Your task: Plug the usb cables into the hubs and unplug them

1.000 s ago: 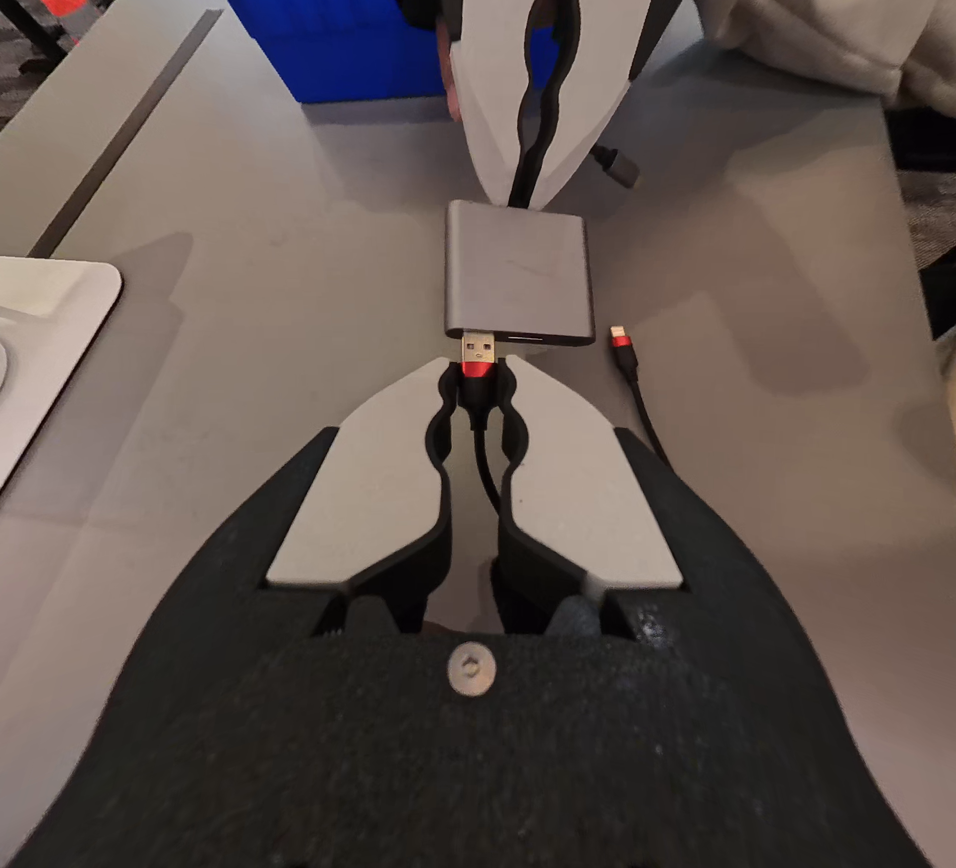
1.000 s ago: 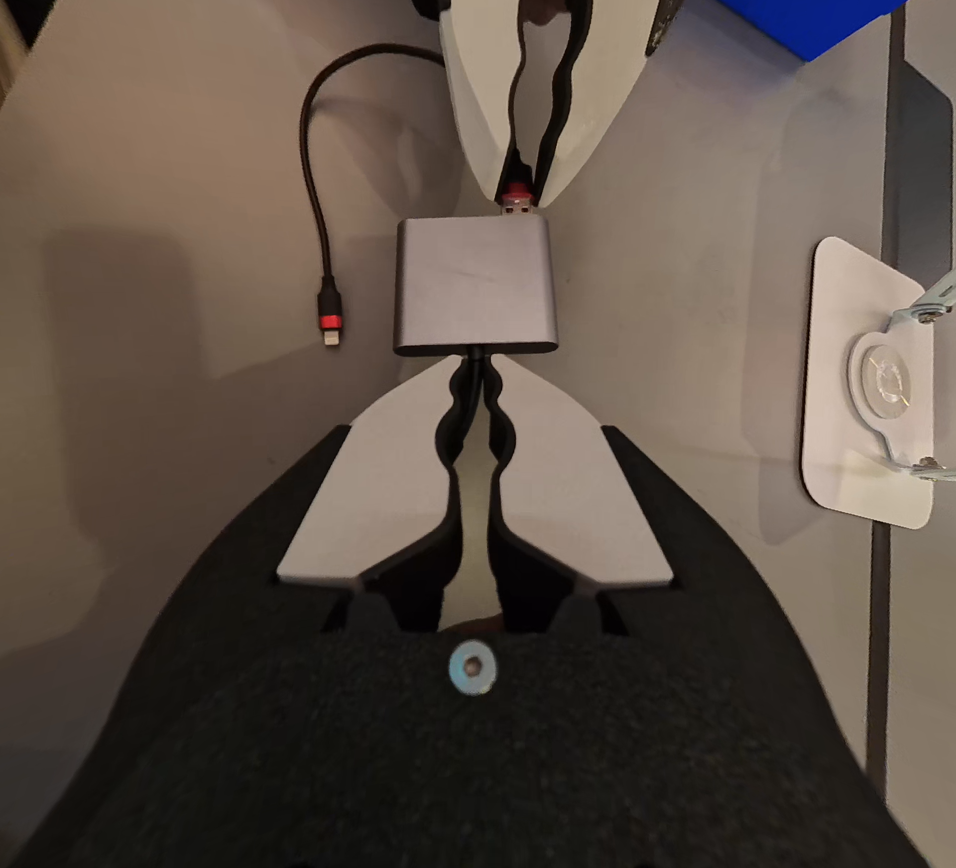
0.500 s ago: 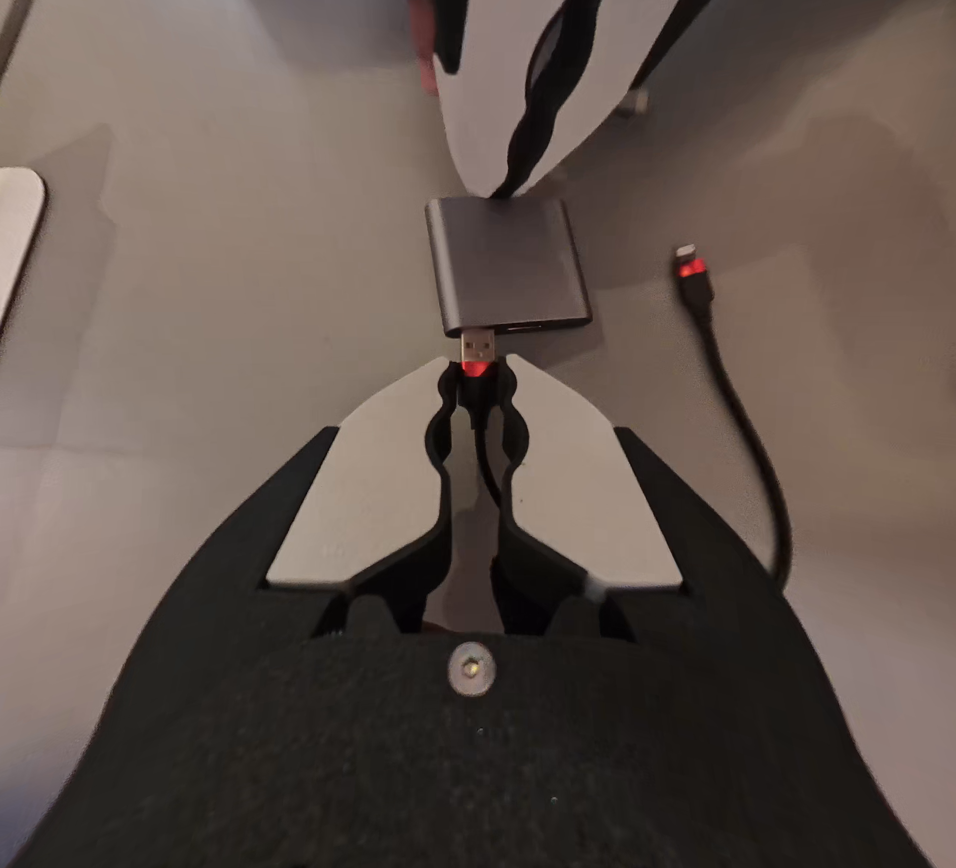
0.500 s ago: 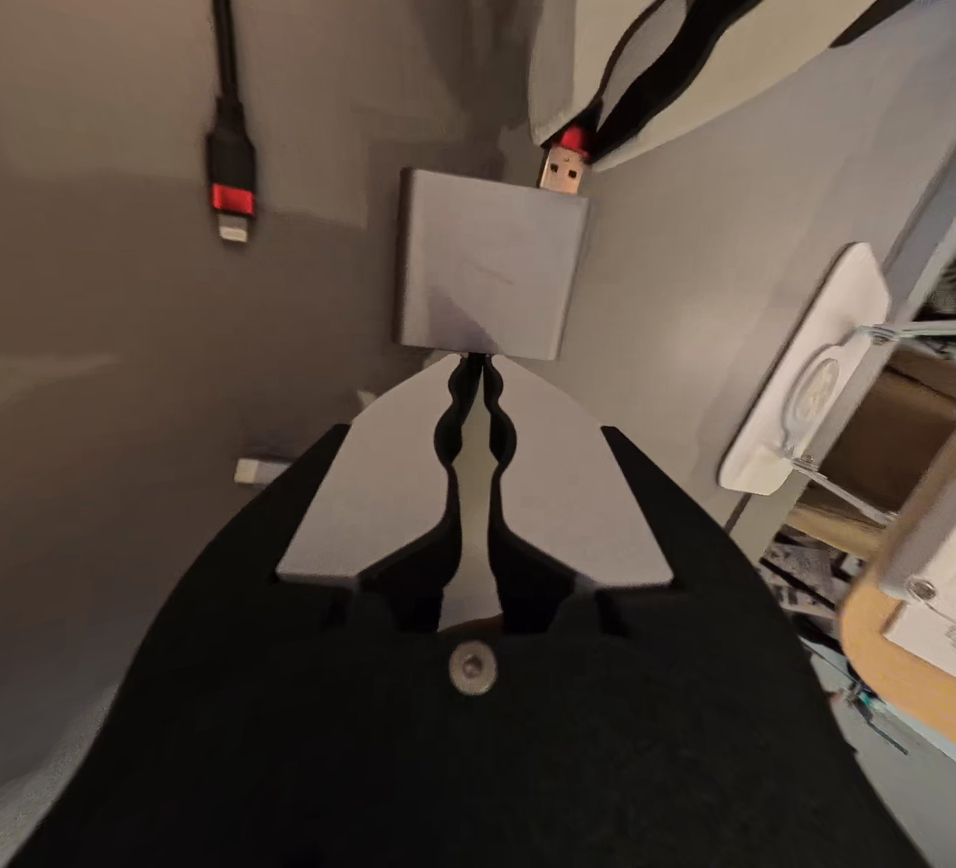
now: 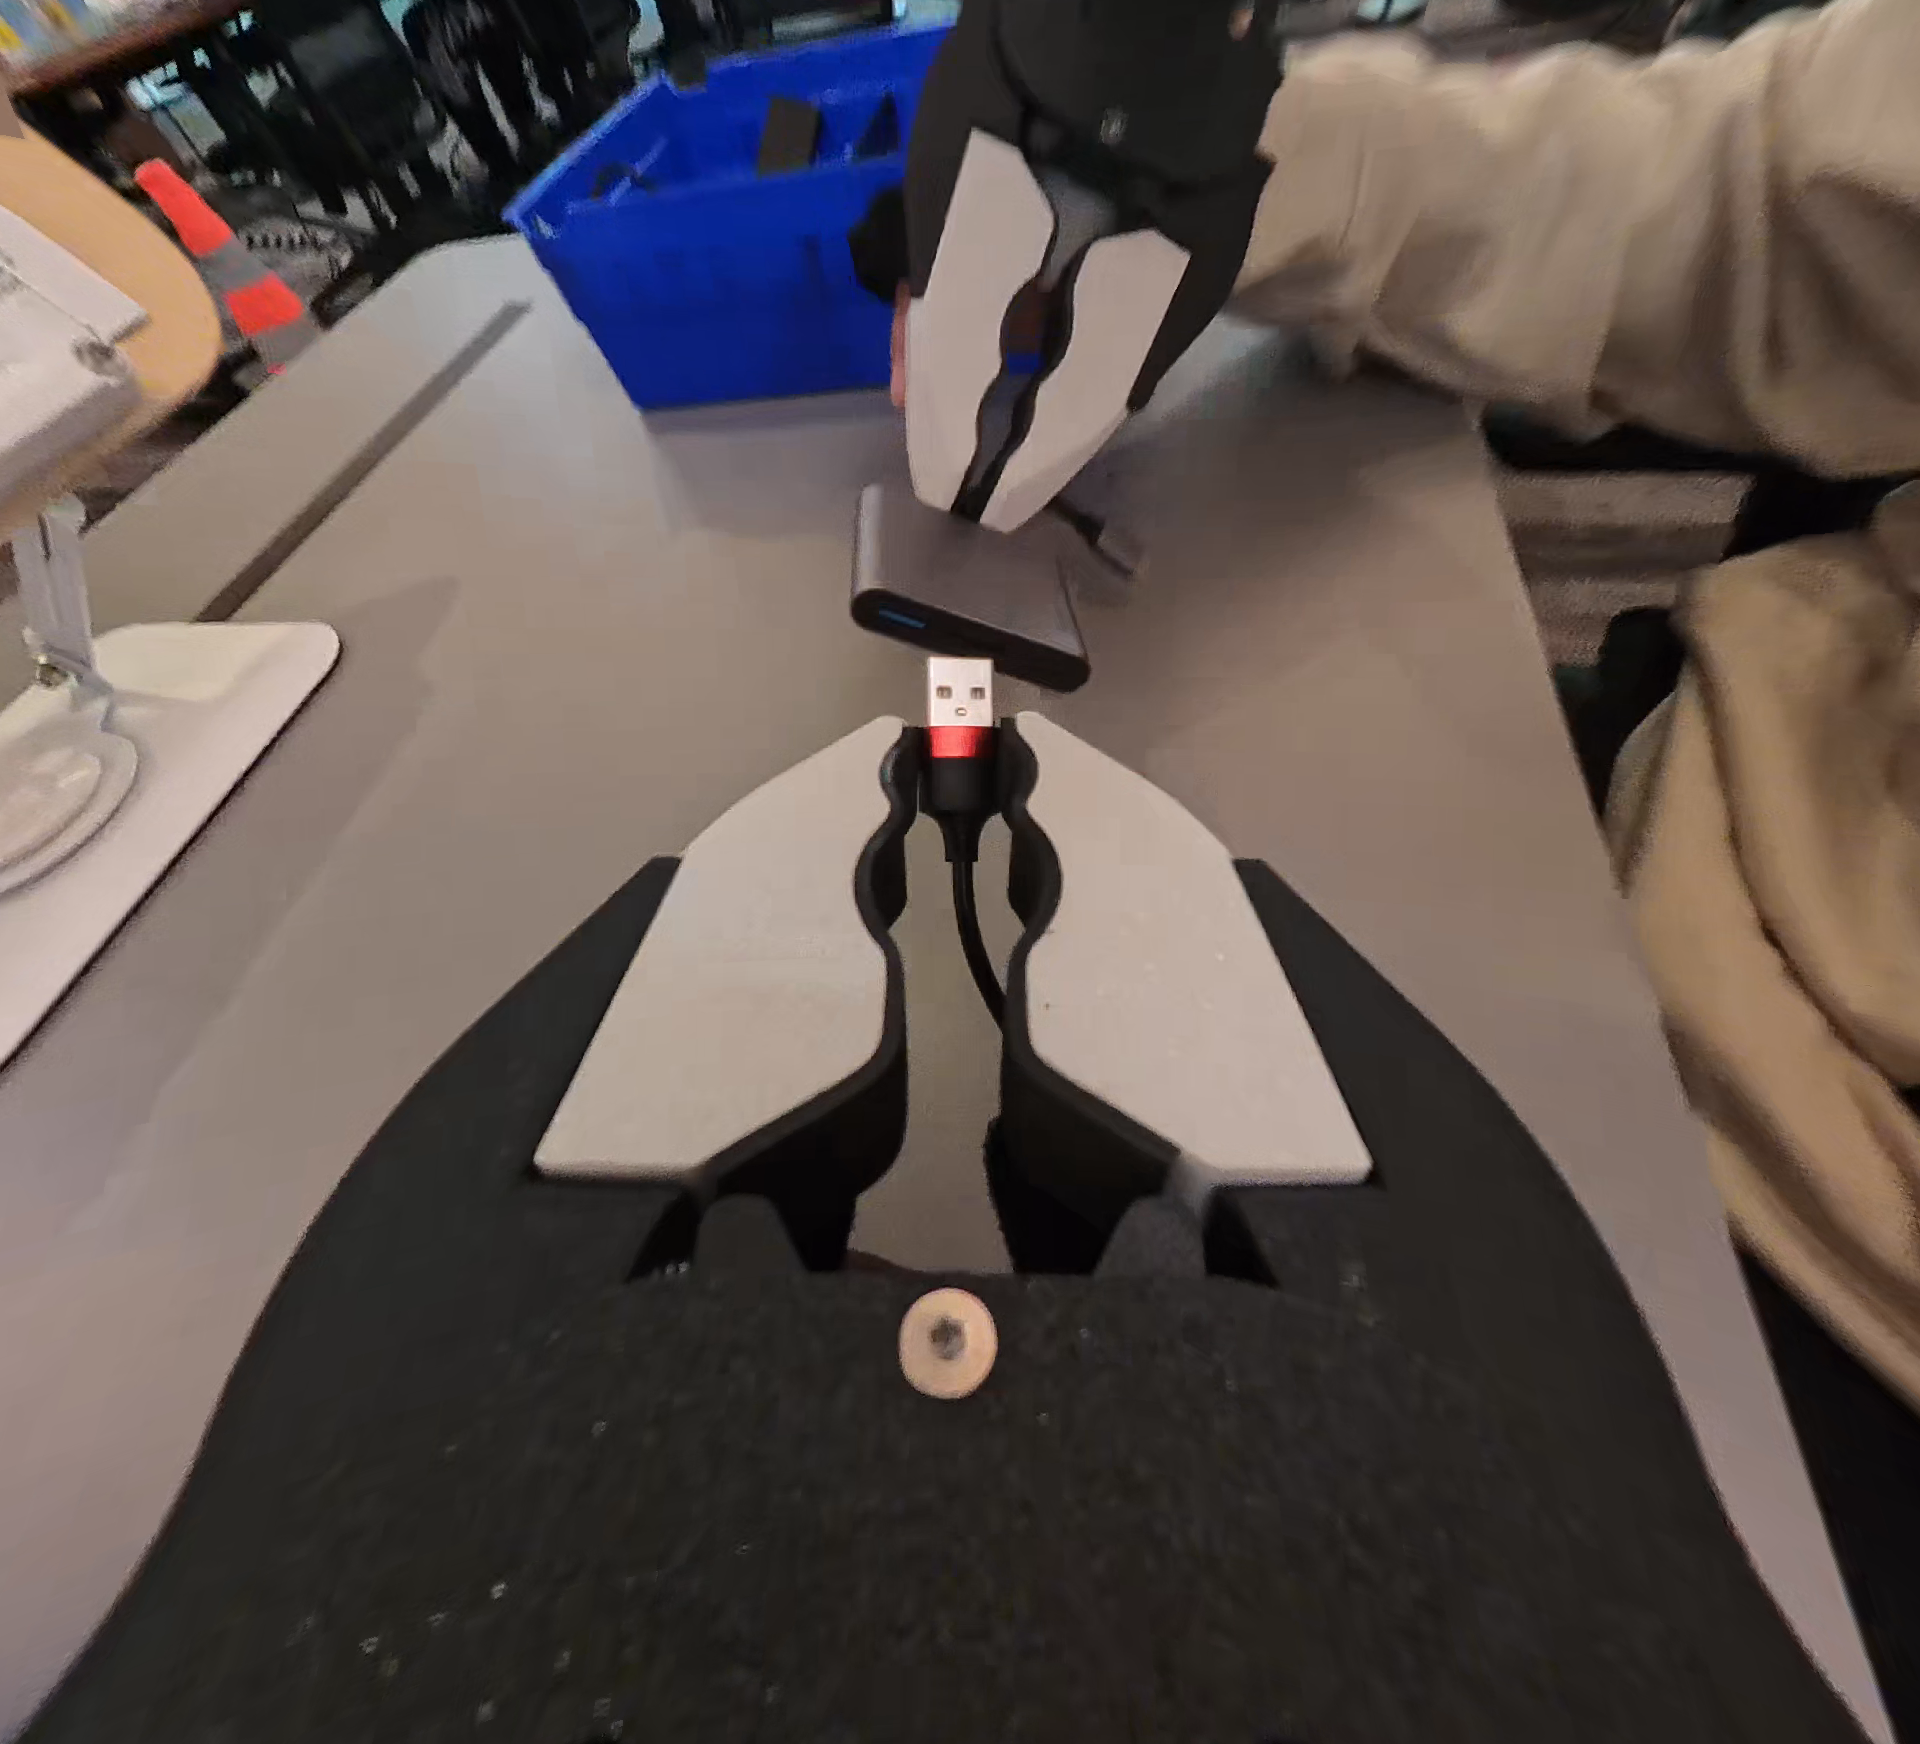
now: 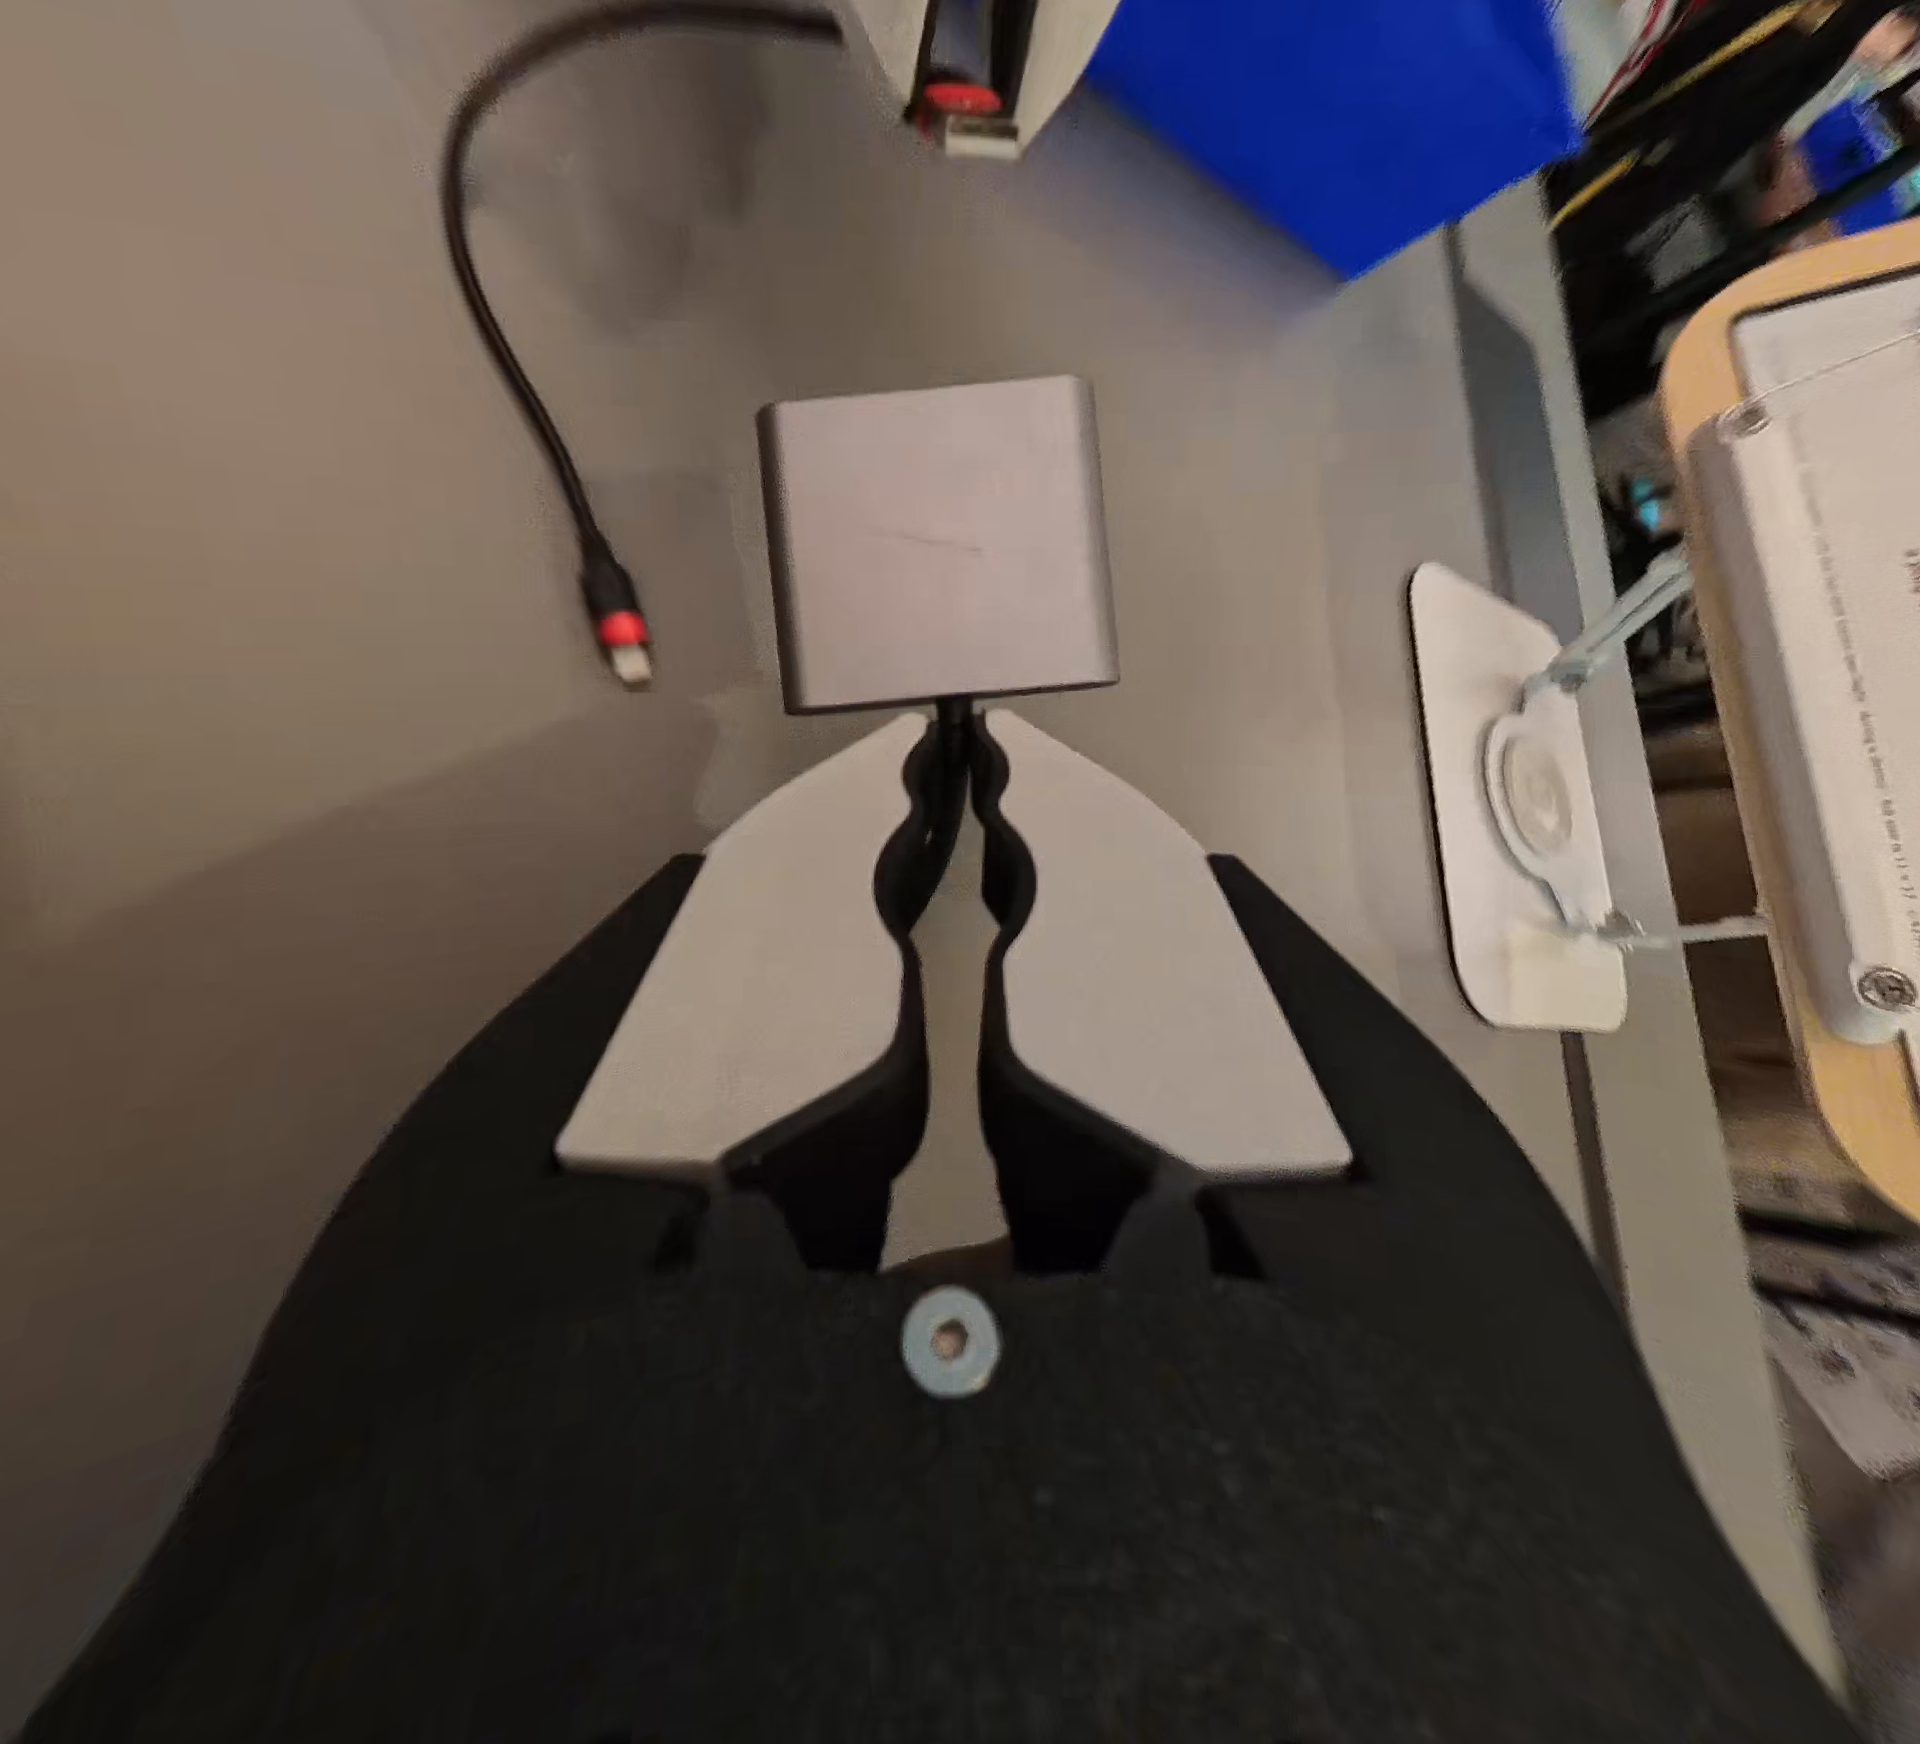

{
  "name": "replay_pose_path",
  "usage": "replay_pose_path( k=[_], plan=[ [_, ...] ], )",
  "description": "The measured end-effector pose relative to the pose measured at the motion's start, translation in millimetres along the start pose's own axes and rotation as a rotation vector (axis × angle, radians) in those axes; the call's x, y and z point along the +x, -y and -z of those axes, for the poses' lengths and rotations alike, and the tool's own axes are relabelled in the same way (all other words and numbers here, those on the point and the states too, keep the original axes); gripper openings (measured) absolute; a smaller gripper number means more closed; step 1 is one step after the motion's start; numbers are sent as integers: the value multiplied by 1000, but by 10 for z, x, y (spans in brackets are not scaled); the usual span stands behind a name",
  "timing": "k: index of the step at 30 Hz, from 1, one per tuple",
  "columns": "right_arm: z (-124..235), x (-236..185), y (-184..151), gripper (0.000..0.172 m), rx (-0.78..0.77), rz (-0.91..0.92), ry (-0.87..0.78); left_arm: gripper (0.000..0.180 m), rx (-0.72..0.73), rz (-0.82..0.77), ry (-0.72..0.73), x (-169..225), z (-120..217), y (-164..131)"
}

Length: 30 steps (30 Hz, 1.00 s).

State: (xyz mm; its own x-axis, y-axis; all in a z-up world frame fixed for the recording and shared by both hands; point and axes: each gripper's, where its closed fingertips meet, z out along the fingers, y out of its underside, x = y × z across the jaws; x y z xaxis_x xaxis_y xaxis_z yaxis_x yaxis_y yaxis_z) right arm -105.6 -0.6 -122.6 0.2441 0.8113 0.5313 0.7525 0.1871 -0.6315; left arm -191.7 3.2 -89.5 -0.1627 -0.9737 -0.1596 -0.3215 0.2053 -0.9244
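Now the USB plug points lengthwise toward the tilted hub.

grey table, blue bin, dim workshop bg

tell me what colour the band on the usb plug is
Red: a red band between the silver USB plug and its black body, clearest in the left wrist view.

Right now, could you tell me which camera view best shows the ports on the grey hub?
The left wrist view: the hub faces it edge-on, its blue port visible beyond the USB plug. The right wrist view shows only the hub's plain top and its own cable end.
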Motion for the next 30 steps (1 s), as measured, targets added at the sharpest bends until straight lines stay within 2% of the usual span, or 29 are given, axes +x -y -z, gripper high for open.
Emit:
replay_pose_path(
  k=[2,7,14,21,27,30],
  plan=[
    [7,-39,77,4,109,-38,20,14,41,12,-18,5,38,80],
    [74,-71,179,4,260,-141,83,14,41,3,-18,-19,20,93],
    [86,-115,201,4,299,-188,131,14,14,3,-23,-2,4,55],
    [31,-132,128,5,259,-189,131,14,-50,7,-16,16,-62,-50],
    [-78,-149,-108,5,123,-140,97,14,-331,62,-53,50,-190,-623],
    [-102,-151,-154,5,96,-129,91,14,-261,187,-174,205,-200,-501]
  ],
)
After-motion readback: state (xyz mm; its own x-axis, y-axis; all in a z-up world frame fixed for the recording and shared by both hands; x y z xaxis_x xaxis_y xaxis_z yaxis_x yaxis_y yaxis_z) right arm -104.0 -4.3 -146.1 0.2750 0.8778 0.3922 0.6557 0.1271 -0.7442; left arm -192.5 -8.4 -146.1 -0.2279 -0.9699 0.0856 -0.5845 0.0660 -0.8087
